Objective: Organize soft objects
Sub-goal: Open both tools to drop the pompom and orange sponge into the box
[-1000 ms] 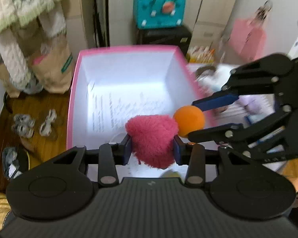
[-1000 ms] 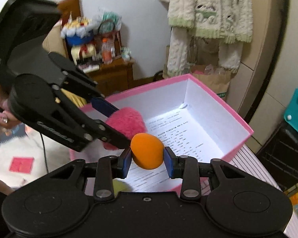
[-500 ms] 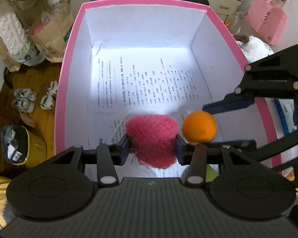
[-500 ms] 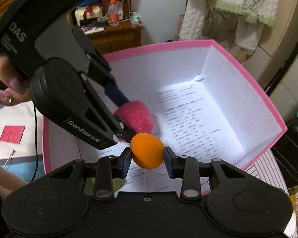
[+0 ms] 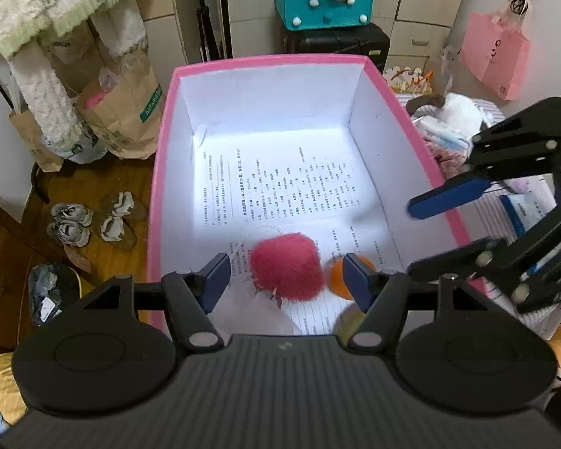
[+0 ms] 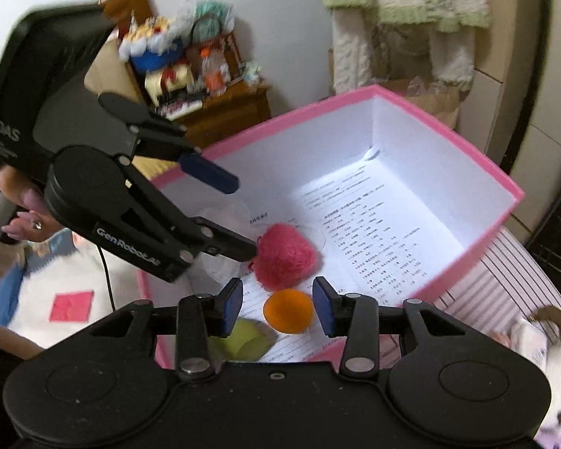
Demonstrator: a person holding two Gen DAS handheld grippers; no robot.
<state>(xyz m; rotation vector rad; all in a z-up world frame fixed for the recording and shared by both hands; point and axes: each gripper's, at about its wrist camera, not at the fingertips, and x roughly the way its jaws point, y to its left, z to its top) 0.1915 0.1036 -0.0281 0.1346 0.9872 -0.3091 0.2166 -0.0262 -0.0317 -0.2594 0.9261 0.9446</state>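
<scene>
A fuzzy pink ball (image 5: 287, 266) (image 6: 285, 261) and a smooth orange ball (image 5: 336, 278) (image 6: 288, 310) lie side by side on the printed paper lining the pink box (image 5: 161, 157) (image 6: 467, 157), near its front wall. A yellow-green ball (image 6: 243, 340) lies beside them. My left gripper (image 5: 286, 278) is open above the pink ball, apart from it. My right gripper (image 6: 278, 305) is open above the orange ball, apart from it. Each gripper shows in the other's view, the left (image 6: 228, 217) and the right (image 5: 441, 232).
The box stands on a striped surface (image 6: 505, 273) with papers and a white plush item (image 5: 462, 114) to its right. Paper bags (image 5: 127, 112), shoes (image 5: 93, 220) and hanging knitwear are left of the box. A wooden cabinet (image 6: 224, 108) with clutter is behind.
Both grippers opened and let go. The pink ball and the orange ball dropped onto the paper in the box. Both grippers rose slightly.
</scene>
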